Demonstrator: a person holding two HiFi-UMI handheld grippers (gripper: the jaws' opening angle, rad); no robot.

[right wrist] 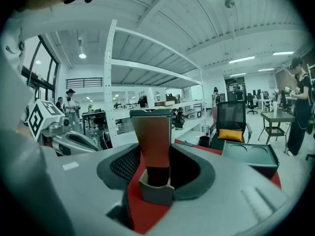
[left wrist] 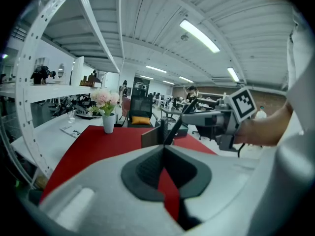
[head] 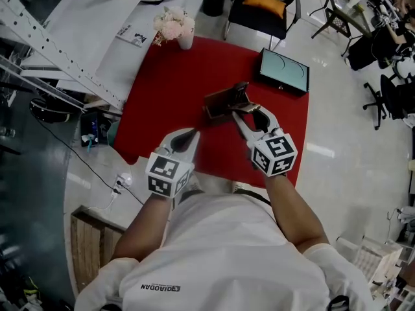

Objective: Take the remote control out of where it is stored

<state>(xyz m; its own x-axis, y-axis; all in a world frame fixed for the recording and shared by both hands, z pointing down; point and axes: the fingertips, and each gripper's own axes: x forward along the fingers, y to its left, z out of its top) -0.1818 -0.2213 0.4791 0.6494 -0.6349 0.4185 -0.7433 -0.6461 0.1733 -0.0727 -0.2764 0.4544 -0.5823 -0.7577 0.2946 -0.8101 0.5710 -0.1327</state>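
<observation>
While left hand-held gripper (head: 187, 137) is hovering empty, jaws together, at lower centre of frame, right hand-held gripper (head: 248, 109) is clamping dark remote control (head: 241, 91) at frame centre (lower end sitting in brown holder (head: 217, 102)) over red desk (head: 168, 89).

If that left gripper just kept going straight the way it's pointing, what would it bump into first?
Most likely the brown holder box on the red cloth, with the dark remote slanting up by it. The left gripper, jaws together, points right at it, though depth is unclear.
</observation>
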